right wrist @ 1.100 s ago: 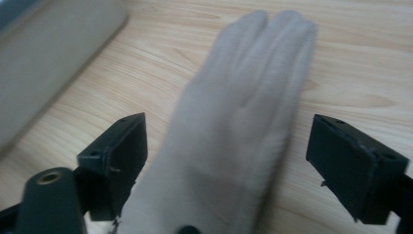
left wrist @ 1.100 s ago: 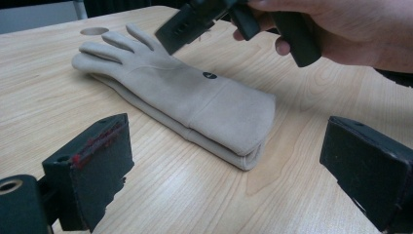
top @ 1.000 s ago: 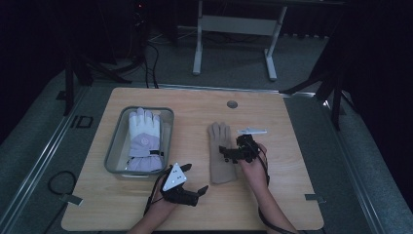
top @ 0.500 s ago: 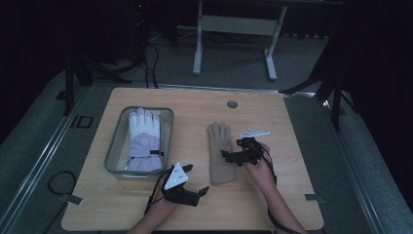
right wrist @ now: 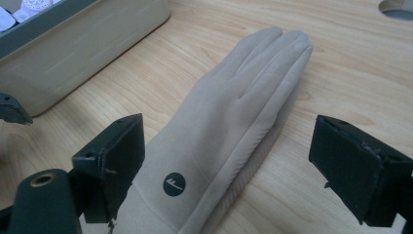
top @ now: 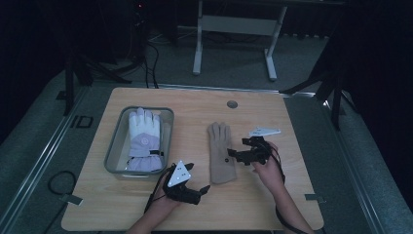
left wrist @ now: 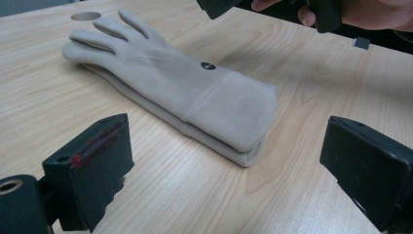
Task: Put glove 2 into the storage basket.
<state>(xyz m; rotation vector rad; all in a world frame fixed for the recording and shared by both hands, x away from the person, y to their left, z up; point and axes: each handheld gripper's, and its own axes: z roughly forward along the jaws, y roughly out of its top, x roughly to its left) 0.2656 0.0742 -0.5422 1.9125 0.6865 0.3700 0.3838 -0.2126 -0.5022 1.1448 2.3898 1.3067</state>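
Beige glove (top: 221,153) flat on table (top: 292,126), bin (top: 117,141) alongside, both hand-held grippers wide, empty.

High view looks forward and down over the whole table (top: 272,105). Both gripper views sit low and close, each facing the beige glove (left wrist: 195,92) at 12 o'clock, the thing all three share.

A wooden table (top: 272,112) with rounded corners is standing on a grey carpeted floor (top: 350,146), a round grommet hole (top: 232,104) sitting near its far edge. Beyond it, a white metal desk frame (top: 234,29) is resting on two feet against a dark backdrop. Black stand legs (top: 78,73) and cables (top: 156,53) are lying at the left, and dim, bluish light is falling over everything.
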